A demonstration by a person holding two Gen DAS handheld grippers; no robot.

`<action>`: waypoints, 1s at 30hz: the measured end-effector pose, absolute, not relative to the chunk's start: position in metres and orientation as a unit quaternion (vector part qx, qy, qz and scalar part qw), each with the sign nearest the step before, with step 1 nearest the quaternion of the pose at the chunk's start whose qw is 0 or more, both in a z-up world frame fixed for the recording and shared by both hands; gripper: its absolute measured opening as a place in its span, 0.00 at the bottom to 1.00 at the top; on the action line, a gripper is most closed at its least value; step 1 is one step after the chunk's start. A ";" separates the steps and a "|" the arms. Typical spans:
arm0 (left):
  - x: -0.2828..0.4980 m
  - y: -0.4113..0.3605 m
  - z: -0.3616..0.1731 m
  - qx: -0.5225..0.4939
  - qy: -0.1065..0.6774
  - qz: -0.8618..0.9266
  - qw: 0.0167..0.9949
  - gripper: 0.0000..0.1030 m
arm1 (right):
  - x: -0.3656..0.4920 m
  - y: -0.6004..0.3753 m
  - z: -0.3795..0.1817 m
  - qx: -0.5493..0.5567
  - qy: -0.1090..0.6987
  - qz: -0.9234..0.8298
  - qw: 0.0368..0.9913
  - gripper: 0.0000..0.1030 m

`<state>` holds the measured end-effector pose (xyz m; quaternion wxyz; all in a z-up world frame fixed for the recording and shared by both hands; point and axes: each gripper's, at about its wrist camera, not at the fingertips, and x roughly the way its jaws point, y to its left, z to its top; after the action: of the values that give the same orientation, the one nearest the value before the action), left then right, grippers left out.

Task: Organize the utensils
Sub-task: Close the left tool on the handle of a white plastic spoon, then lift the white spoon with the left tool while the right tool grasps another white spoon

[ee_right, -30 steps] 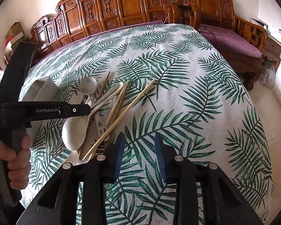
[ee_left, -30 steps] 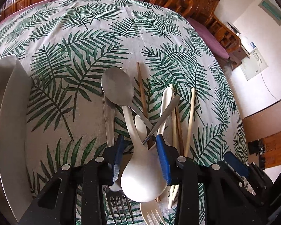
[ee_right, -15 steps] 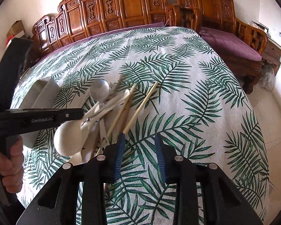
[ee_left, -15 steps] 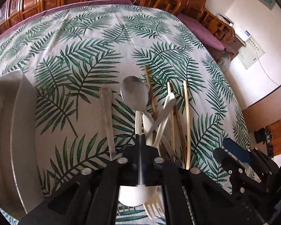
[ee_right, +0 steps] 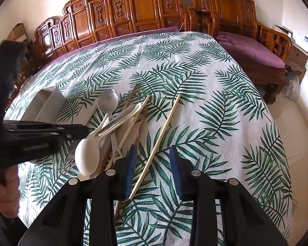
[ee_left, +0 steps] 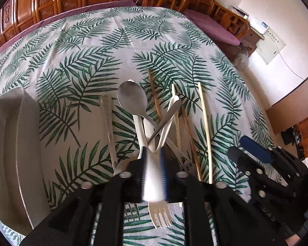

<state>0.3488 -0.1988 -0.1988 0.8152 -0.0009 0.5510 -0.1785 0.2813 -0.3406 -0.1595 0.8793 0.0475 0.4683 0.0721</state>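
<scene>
While the left gripper (ee_left: 154, 174) is clamped edge-on across a white plastic spoon (ee_right: 87, 157), its bowl hangs just clear of the heap, a hold that looks meant to draw this one piece out without dragging its neighbours. From the right wrist view the spoon's handle runs up and away into the tangle, so it may yet catch on what crosses it. Just beyond the pads lie a white plastic fork (ee_left: 159, 213), a metal spoon (ee_left: 132, 100) with its bowl at the far end, and a metal fork (ee_left: 108, 127) to the left. Chopsticks (ee_left: 204, 131) fan out on the right of the pile. Further left, a grey tray (ee_left: 12, 153) waits near the table's edge, probably the sorting place. The right gripper (ee_right: 153, 172) hovers with jaws spread, straddling one pale chopstick (ee_right: 160, 141), likely next for pickup. Everything rests on a palm-leaf tablecloth (ee_right: 195, 82).
</scene>
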 end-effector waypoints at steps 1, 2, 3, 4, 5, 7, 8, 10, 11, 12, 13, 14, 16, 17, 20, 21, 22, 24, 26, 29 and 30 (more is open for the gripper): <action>0.351 -0.200 -0.203 0.002 0.554 -0.174 0.814 0.25 | 0.281 -0.341 -0.159 0.048 0.468 0.072 0.879 0.34; 0.353 -0.201 -0.208 0.002 0.560 -0.168 0.811 0.25 | 0.281 -0.343 -0.160 0.049 0.468 0.071 0.879 0.34; 0.355 -0.202 -0.213 -0.001 0.566 -0.166 0.808 0.26 | 0.282 -0.343 -0.160 0.049 0.469 0.071 0.879 0.34; 0.356 -0.201 -0.215 -0.009 0.566 -0.171 0.806 0.27 | 0.282 -0.345 -0.162 0.051 0.470 0.069 0.878 0.34; 0.357 -0.201 -0.216 -0.012 0.566 -0.174 0.806 0.27 | 0.283 -0.347 -0.165 0.056 0.475 0.068 0.876 0.34; 0.357 -0.200 -0.216 -0.021 0.566 -0.183 0.804 0.22 | 0.284 -0.352 -0.170 0.060 0.481 0.066 0.872 0.34; 0.358 -0.199 -0.216 -0.024 0.565 -0.186 0.804 0.21 | 0.284 -0.354 -0.171 0.062 0.482 0.064 0.871 0.34; 0.357 -0.197 -0.215 -0.027 0.564 -0.189 0.803 0.11 | 0.285 -0.355 -0.172 0.064 0.483 0.064 0.871 0.34; 0.357 -0.196 -0.214 -0.028 0.562 -0.191 0.804 0.08 | 0.284 -0.354 -0.172 0.064 0.483 0.064 0.871 0.34; 0.356 -0.195 -0.211 -0.027 0.559 -0.194 0.806 0.00 | 0.284 -0.353 -0.172 0.064 0.482 0.064 0.872 0.34; 0.354 -0.196 -0.211 -0.018 0.560 -0.193 0.805 0.00 | 0.284 -0.352 -0.171 0.063 0.481 0.065 0.872 0.34; 0.353 -0.196 -0.210 -0.010 0.561 -0.192 0.805 0.00 | 0.285 -0.352 -0.171 0.062 0.481 0.066 0.872 0.34; 0.348 -0.198 -0.210 0.003 0.558 -0.194 0.807 0.00 | 0.285 -0.350 -0.171 0.059 0.482 0.066 0.872 0.34; 0.346 -0.198 -0.209 0.002 0.557 -0.197 0.807 0.00 | 0.284 -0.349 -0.172 0.058 0.482 0.067 0.872 0.34; 0.343 -0.195 -0.204 -0.006 0.550 -0.199 0.811 0.00 | 0.285 -0.349 -0.172 0.056 0.483 0.066 0.871 0.34; 0.343 -0.195 -0.201 -0.007 0.548 -0.199 0.812 0.00 | 0.284 -0.349 -0.172 0.056 0.482 0.065 0.872 0.34; 0.343 -0.195 -0.199 -0.007 0.547 -0.196 0.814 0.00 | 0.284 -0.350 -0.172 0.057 0.482 0.065 0.872 0.34; 0.345 -0.196 -0.195 -0.005 0.544 -0.192 0.817 0.00 | 0.284 -0.350 -0.171 0.058 0.481 0.064 0.872 0.34; 0.347 -0.201 -0.192 0.001 0.542 -0.194 0.818 0.01 | 0.284 -0.351 -0.170 0.059 0.481 0.064 0.872 0.34; 0.349 -0.209 -0.196 0.012 0.550 -0.192 0.813 0.13 | 0.284 -0.351 -0.171 0.059 0.483 0.064 0.871 0.34; 0.349 -0.213 -0.199 0.017 0.555 -0.191 0.810 0.16 | 0.284 -0.351 -0.171 0.058 0.484 0.065 0.871 0.34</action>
<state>0.3492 -0.2127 -0.1992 0.8097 0.0167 0.5546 -0.1912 0.2842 -0.3513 -0.1715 0.8707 0.0584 0.4841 0.0646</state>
